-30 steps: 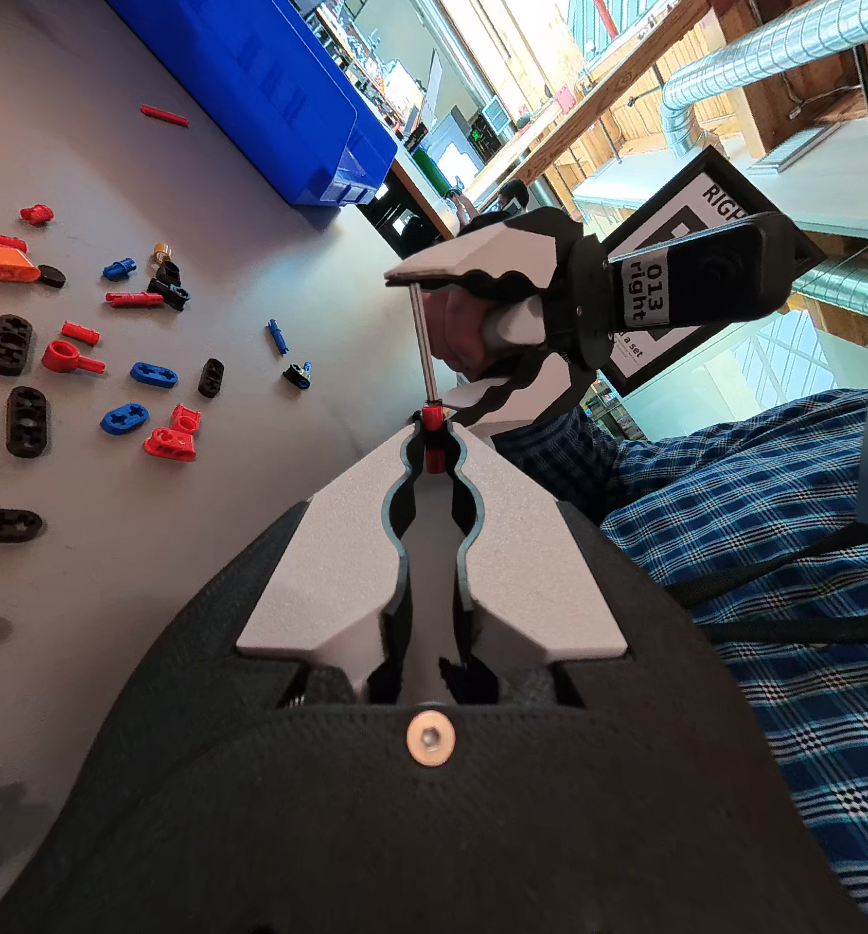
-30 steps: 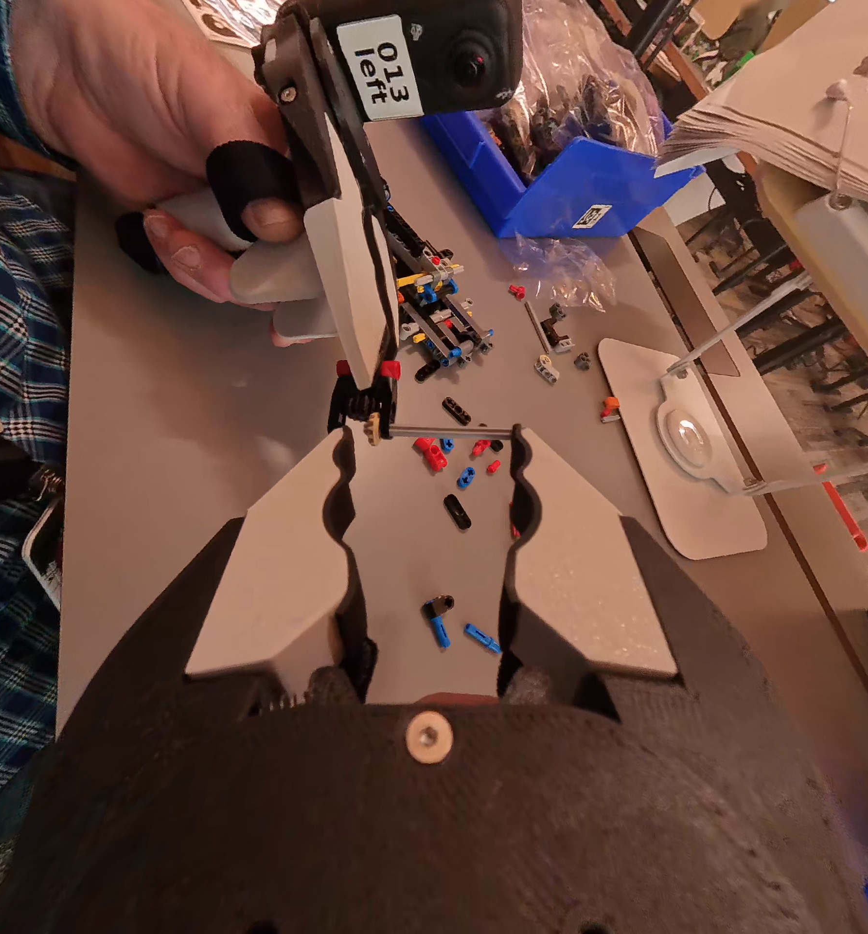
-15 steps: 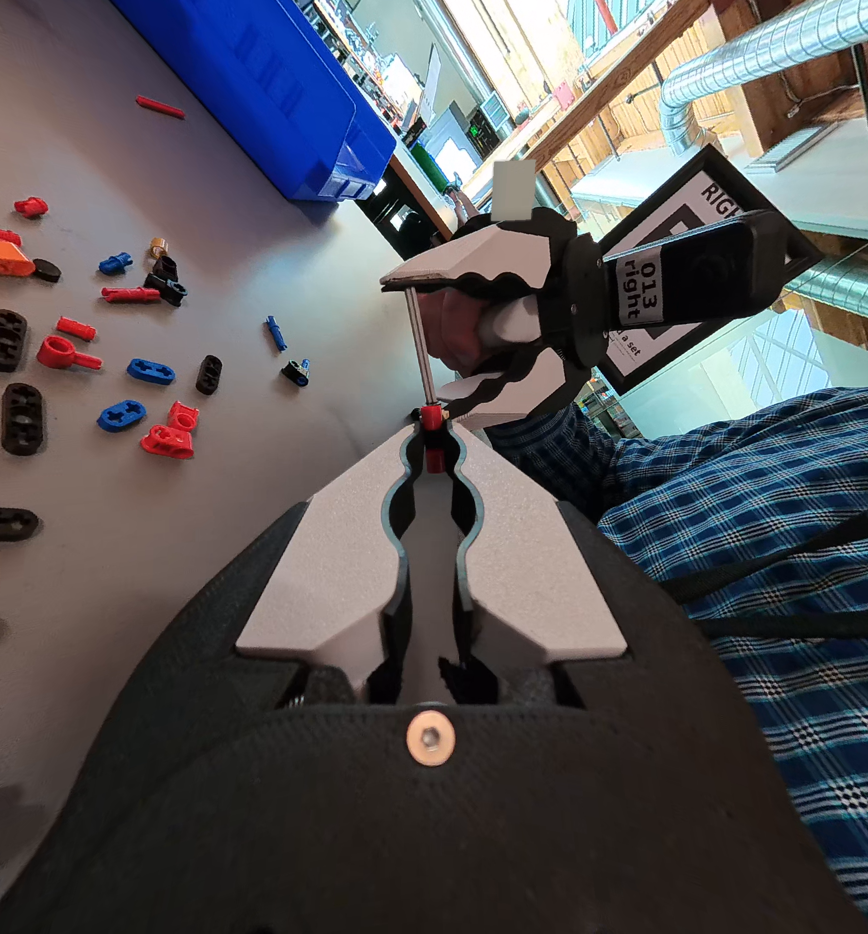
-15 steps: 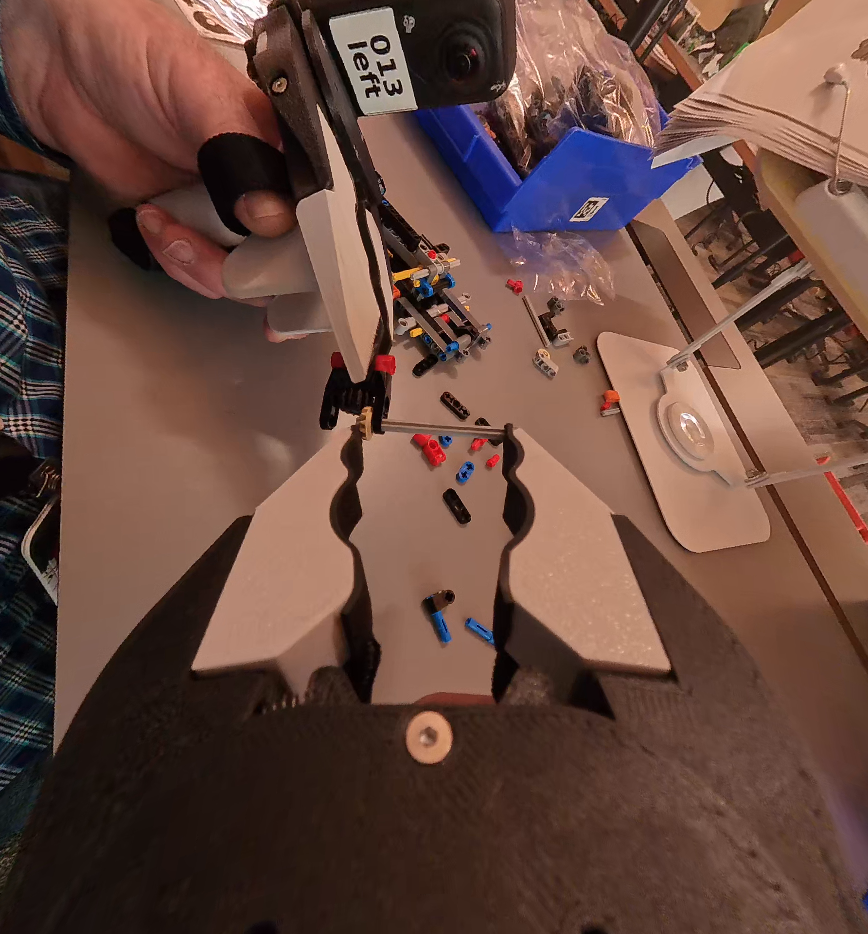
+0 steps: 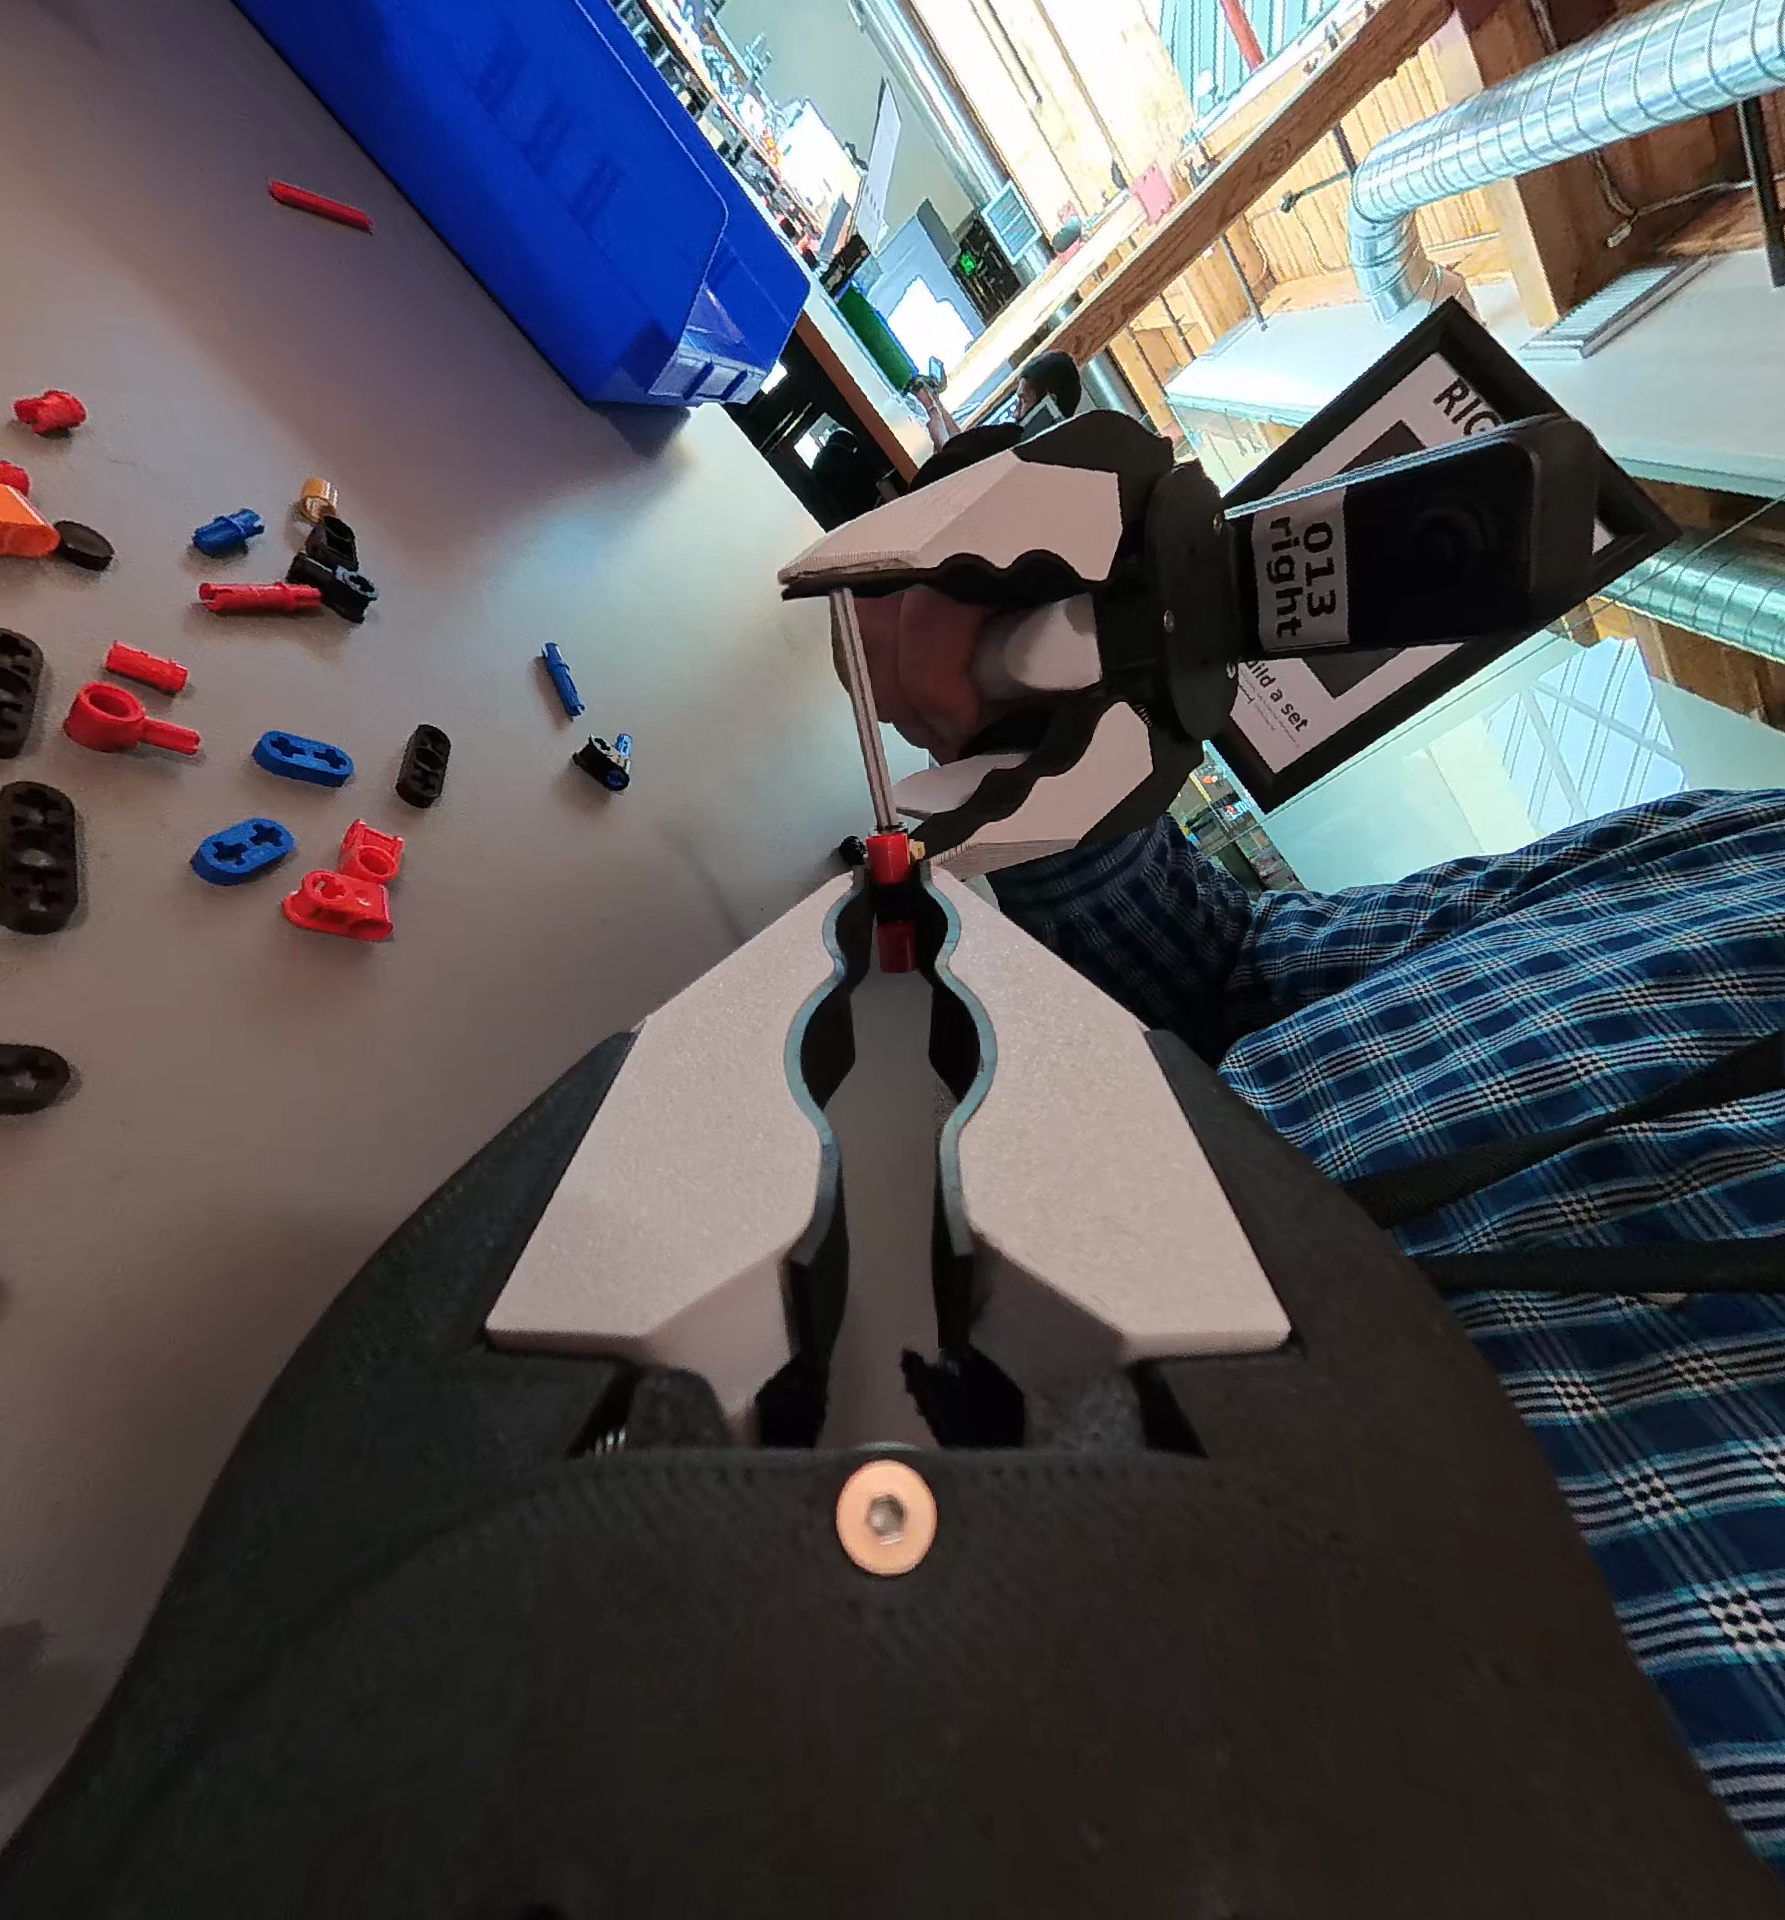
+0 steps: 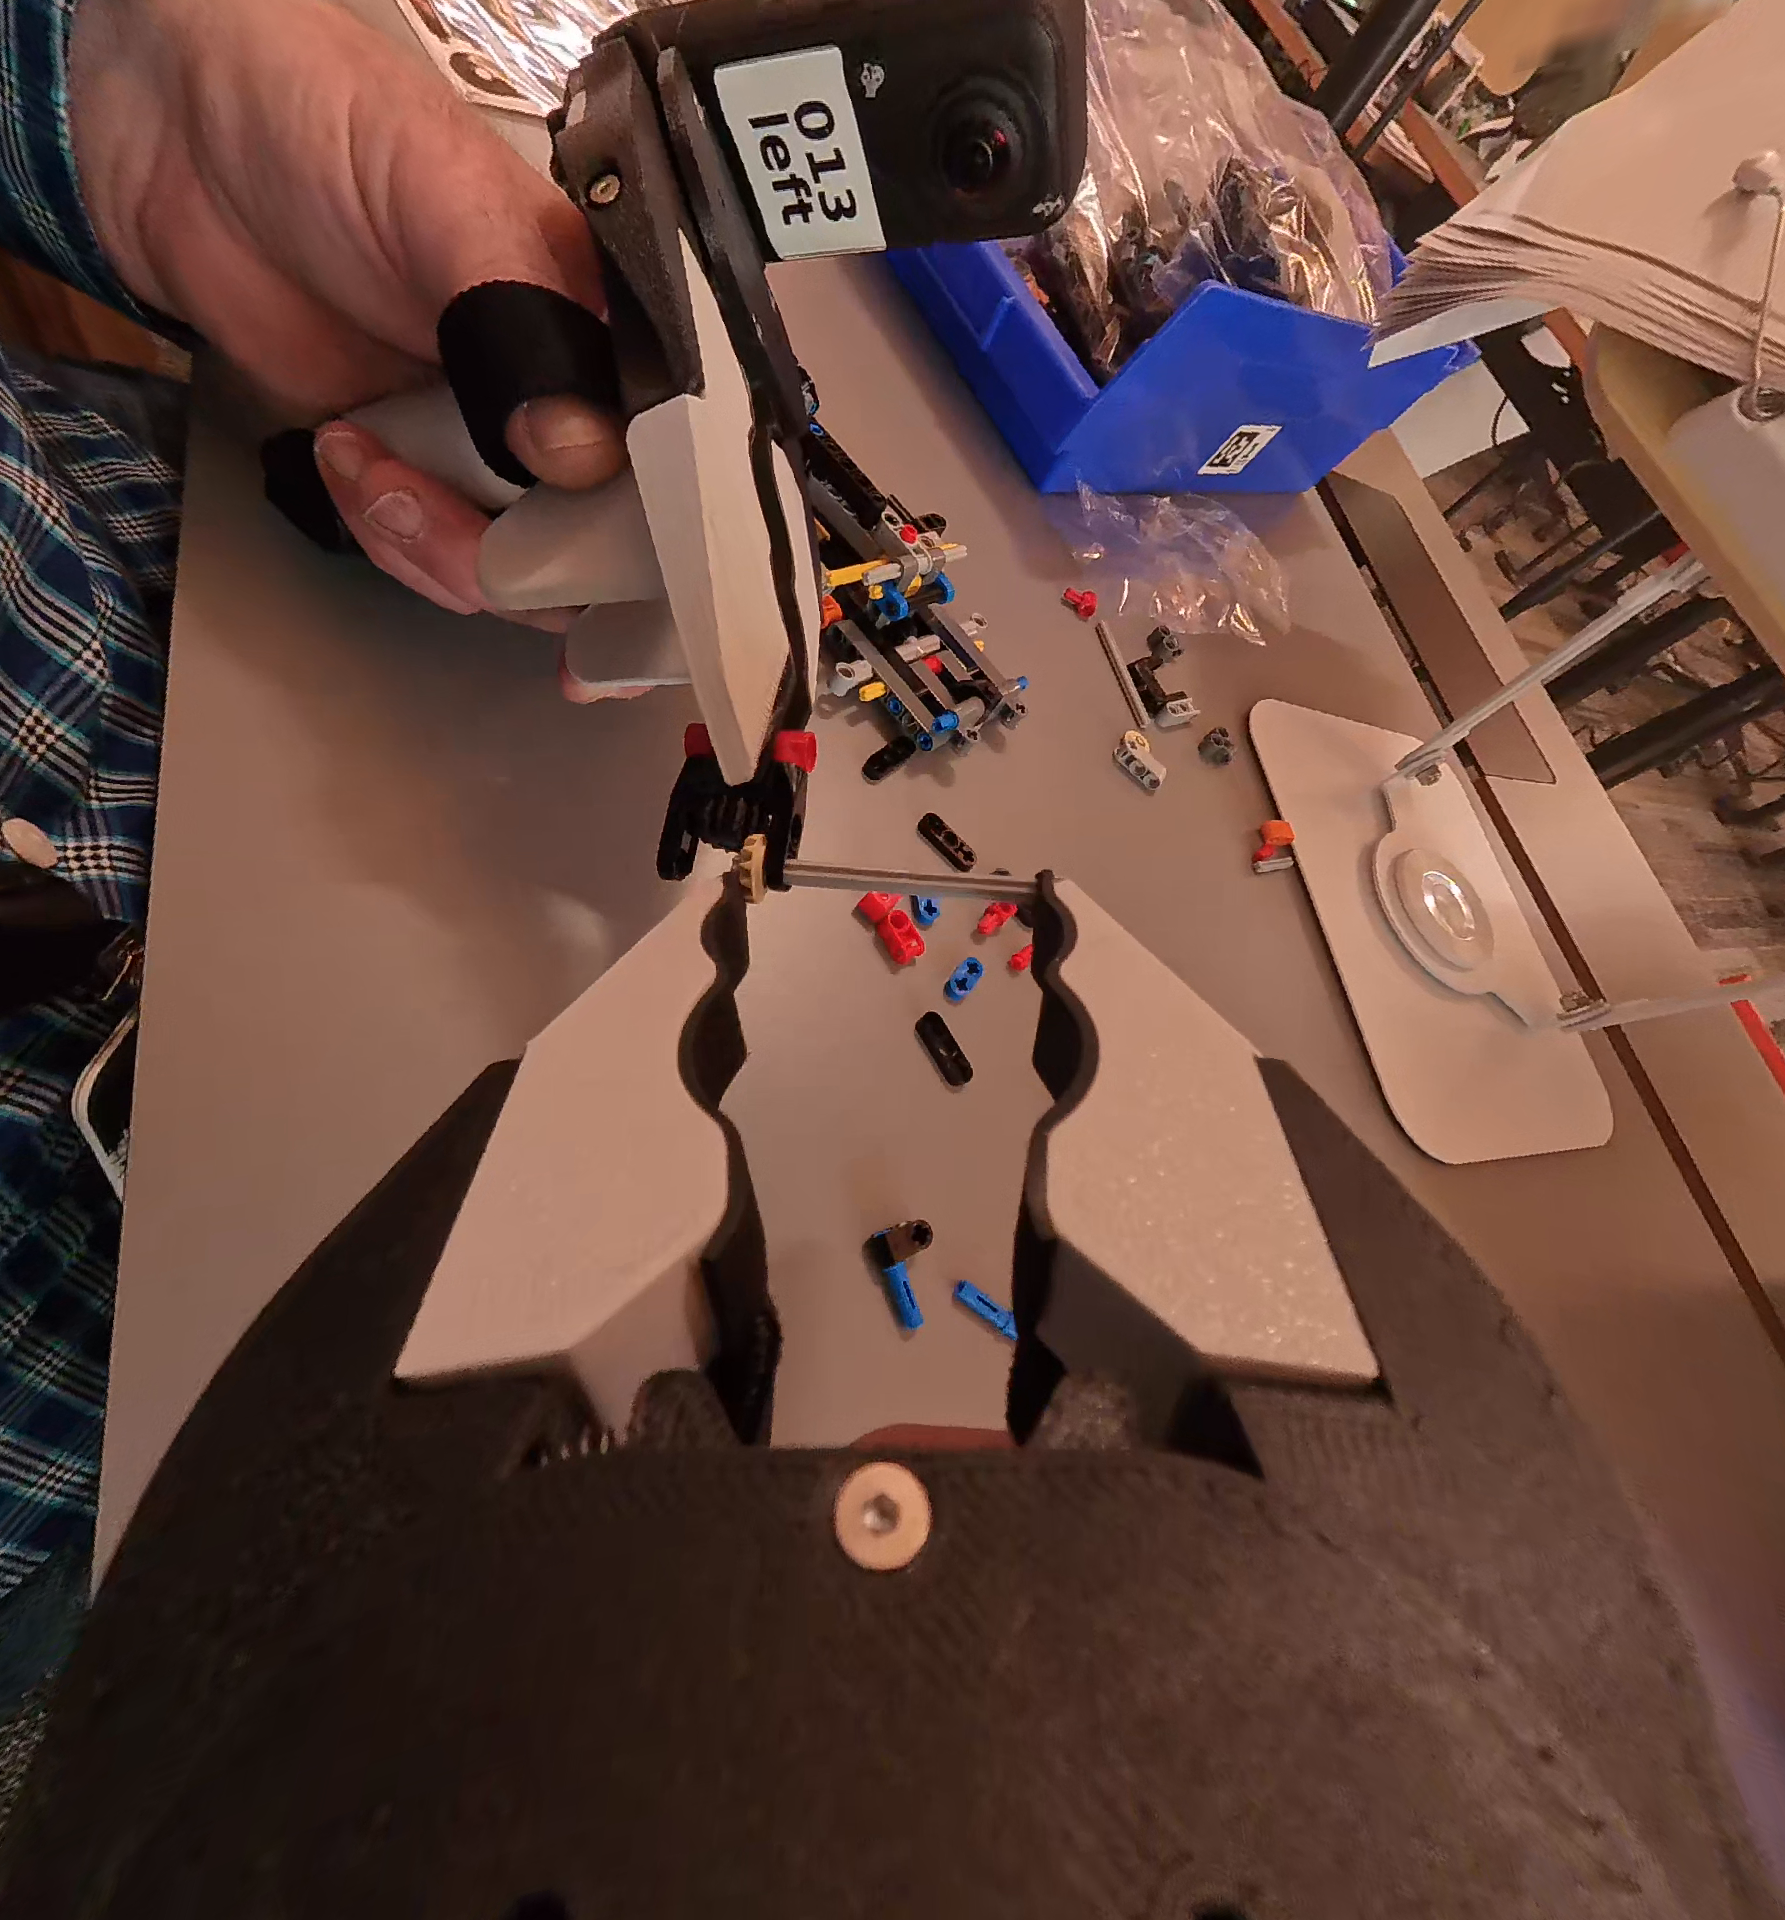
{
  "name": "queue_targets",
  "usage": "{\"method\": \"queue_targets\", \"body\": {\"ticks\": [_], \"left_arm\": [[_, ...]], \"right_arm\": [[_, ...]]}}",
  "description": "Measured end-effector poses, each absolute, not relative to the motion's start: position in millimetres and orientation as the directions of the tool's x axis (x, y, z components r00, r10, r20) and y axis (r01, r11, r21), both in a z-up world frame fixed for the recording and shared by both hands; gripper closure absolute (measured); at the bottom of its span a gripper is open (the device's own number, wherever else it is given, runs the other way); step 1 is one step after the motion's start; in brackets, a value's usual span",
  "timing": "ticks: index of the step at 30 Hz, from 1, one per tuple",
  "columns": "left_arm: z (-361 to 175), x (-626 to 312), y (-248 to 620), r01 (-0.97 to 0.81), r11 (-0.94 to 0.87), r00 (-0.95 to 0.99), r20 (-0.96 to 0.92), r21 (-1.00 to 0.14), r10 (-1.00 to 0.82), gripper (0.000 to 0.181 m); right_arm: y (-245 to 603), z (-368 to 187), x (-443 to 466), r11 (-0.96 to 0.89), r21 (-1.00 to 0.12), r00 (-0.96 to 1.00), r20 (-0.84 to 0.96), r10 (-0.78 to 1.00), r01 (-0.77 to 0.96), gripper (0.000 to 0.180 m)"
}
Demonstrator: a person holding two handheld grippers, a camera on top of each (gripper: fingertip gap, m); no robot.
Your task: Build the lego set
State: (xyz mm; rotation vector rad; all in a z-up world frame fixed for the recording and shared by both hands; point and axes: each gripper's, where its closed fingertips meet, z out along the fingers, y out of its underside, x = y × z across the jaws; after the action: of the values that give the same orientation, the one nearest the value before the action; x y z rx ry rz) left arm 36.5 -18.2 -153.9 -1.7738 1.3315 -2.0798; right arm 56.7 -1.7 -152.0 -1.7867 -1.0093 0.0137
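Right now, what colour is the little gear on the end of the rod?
Tan gear, clearest in the right wrist view.

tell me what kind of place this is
Probably a workshop or maker space: exposed metal ducting and timber beams overhead, a grey worktable strewn with loose lego parts, and a blue parts bin.

2 wrist cameras close behind their fingers, facing each other across the table (image 6: pixel 368 790), sharing the scattered pieces (image 6: pixel 903 940).

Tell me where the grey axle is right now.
The grey axle spans crosswise between the right gripper fingertips, above the table; its tan-gear end meets the black-and-red piece in the left gripper.
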Motion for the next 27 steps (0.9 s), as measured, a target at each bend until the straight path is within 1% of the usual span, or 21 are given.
{"method": "queue_targets", "body": {"ticks": [1, 27], "left_arm": [[-154.1, 36.4, -18.3, -0.443, -0.612, -0.315, 0.753, -0.655, -0.578, 0.175], [-156.0, 37.5, -15.9, -0.446, -0.623, -0.298, 0.763, -0.642, -0.573, 0.176]], "right_arm": [[-1.9, -152.6, 56.7, -0.111, -0.775, 0.644, 0.426, 0.636, 0.622, 0.127], [-0.9, -156.5, 58.2, -0.124, -0.793, 0.669, 0.405, 0.623, 0.597, 0.129]]}}
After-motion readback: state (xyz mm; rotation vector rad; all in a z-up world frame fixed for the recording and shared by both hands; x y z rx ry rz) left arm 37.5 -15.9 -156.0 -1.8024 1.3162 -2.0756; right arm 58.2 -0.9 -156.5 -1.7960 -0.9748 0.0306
